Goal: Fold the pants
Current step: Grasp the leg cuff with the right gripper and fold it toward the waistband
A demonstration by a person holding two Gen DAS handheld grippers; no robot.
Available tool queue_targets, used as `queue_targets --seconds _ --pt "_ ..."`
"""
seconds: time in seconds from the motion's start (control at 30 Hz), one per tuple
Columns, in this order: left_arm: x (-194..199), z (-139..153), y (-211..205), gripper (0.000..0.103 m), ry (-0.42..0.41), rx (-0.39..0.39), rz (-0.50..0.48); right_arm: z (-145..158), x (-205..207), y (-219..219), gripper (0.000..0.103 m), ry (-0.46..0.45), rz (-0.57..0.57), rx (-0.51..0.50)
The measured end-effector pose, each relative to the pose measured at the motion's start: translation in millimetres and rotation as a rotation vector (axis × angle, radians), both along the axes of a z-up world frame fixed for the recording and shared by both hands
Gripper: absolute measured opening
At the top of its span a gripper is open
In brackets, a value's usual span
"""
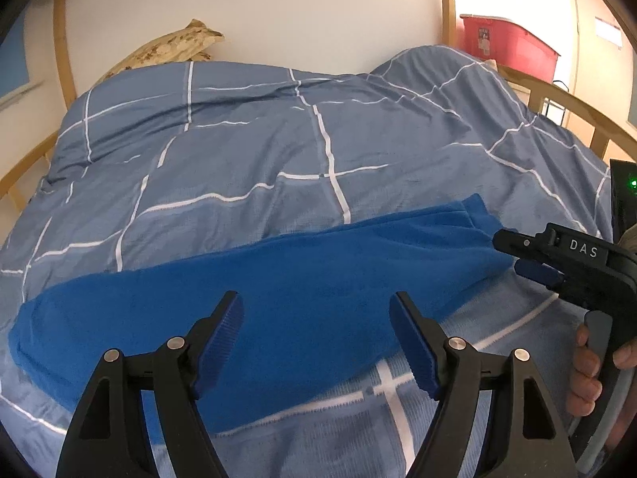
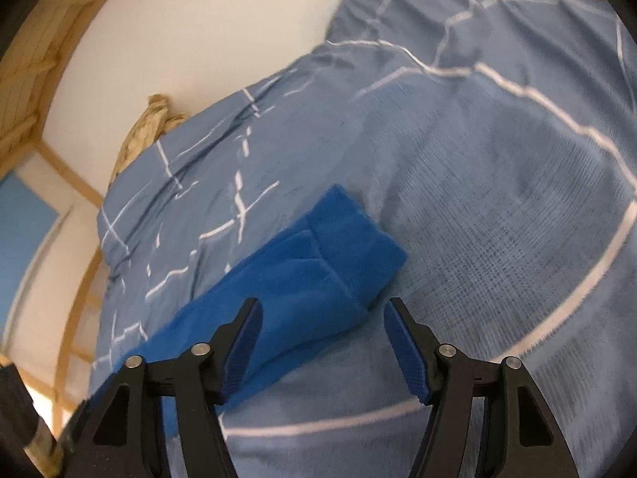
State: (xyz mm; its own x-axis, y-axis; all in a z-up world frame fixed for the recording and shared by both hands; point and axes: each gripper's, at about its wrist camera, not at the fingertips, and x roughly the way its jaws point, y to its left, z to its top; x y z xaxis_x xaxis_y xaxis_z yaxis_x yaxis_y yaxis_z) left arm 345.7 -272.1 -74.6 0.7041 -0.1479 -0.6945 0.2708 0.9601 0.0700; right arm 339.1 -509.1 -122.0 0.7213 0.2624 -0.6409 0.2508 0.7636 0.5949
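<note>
One fold looks done already: the blue fleece pants [image 1: 286, 275] lie as a single long narrow strip, which I take to be leg laid over leg, stretched along the near edge of the bed [image 1: 239, 139] on its blue checked duvet. In the right wrist view the cuff end [image 2: 346, 247] shows two stacked layers, which fits that reading (the waistband end is not clear in either view).

What seems left is the shortening: bringing one end over toward the other, perhaps twice, to make a compact packet.

The left hand-held gripper [image 1: 316, 342] hangs above the middle of the strip with its jaws spread wide and nothing between the pads. The right hand-held gripper [image 2: 322, 342] is likewise open and empty, its jaws straddling the near corner of the cuff end without pressing on it; in the left wrist view it shows at the right end of the pants [image 1: 529, 255], held by a person's hand [image 1: 589, 366].

Neither gripper has hold of the cloth, so the next fold has not begun, as far as I can judge.
</note>
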Motion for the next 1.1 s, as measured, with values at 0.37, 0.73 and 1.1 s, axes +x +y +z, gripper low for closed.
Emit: queue_targets --seconds 0.37,0.73,1.1 --pt "24 -23 17 0.076 0.071 0.044 0.085 -30 26 -5 0.034 0.063 -0.006 0.072" --pt "17 4 95 0.076 0.058 0.014 0.176 72 7 78 0.021 -0.152 0.131 -0.389" --pt "0 3 199 0.076 0.087 0.0 0.291 94 17 220 0.02 -0.206 0.412 -0.643"
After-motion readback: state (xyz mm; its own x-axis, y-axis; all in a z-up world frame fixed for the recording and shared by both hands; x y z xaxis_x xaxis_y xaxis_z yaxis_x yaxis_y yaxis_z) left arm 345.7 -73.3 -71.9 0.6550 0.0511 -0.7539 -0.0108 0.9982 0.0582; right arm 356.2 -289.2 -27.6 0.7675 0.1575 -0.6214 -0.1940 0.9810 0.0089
